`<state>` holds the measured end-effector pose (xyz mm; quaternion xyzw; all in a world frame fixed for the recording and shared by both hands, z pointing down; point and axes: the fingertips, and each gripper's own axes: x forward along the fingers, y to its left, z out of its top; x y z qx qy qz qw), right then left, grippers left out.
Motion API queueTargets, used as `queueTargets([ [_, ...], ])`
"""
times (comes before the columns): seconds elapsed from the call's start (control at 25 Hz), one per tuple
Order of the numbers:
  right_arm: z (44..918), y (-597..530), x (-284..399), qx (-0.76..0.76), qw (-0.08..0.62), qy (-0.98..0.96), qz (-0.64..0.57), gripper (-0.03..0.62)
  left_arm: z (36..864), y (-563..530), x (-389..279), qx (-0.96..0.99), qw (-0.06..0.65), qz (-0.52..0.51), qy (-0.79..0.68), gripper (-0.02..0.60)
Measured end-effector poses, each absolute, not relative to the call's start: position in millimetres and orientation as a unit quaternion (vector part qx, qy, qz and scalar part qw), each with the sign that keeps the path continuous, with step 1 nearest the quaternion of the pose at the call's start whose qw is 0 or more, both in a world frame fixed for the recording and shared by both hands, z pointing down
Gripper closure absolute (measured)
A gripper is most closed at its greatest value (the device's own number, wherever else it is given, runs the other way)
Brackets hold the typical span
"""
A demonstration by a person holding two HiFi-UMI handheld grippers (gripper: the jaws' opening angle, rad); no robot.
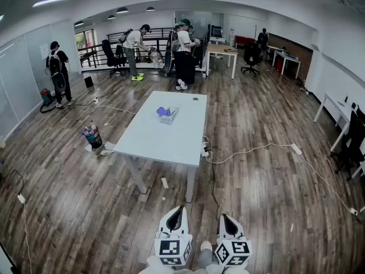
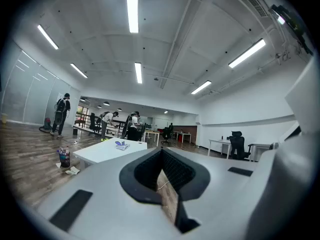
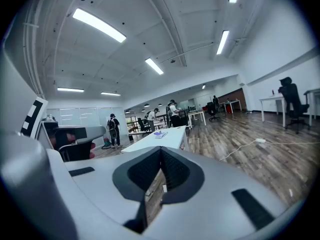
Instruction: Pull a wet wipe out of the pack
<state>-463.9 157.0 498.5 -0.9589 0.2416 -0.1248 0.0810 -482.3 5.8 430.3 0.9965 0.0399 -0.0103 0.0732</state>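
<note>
Approach stage: pack [image 1: 169, 115] lies on far counter [image 1: 171, 144], well apart from left tongs [image 1: 178, 210] and right tongs [image 1: 226, 217], both together, empty. Next: close in, open tongs.

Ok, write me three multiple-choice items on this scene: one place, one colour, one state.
1. The pale soft wet-wipe pack lies: A on the white rectangular table; B on a black office chair; C between the tongs.
2. The long cable on the brown wooden floor right of the table is: A red; B white; C green.
3. The tongs of the left gripper and right gripper are: A both wide open; B shut on the pack; C both shut, empty.
Key: A, the pack sits mid-table; B, the cable reads white against the wood; C, each gripper view shows pads together, nothing between.
</note>
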Motion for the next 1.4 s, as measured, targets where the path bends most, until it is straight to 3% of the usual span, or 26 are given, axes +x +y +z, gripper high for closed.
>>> queueTargets([
  [0.6, 500, 154, -413, -0.955, 0.083, 0.261, -0.110, 0.585, 445, 6, -446, 0.997, 0.072, -0.004, 0.022, 0.574],
  [1.4, 488, 179, -284, -0.954, 0.072, 0.269, -0.109, 0.585, 445, 37, -322, 0.997, 0.073, 0.016, 0.018, 0.574],
])
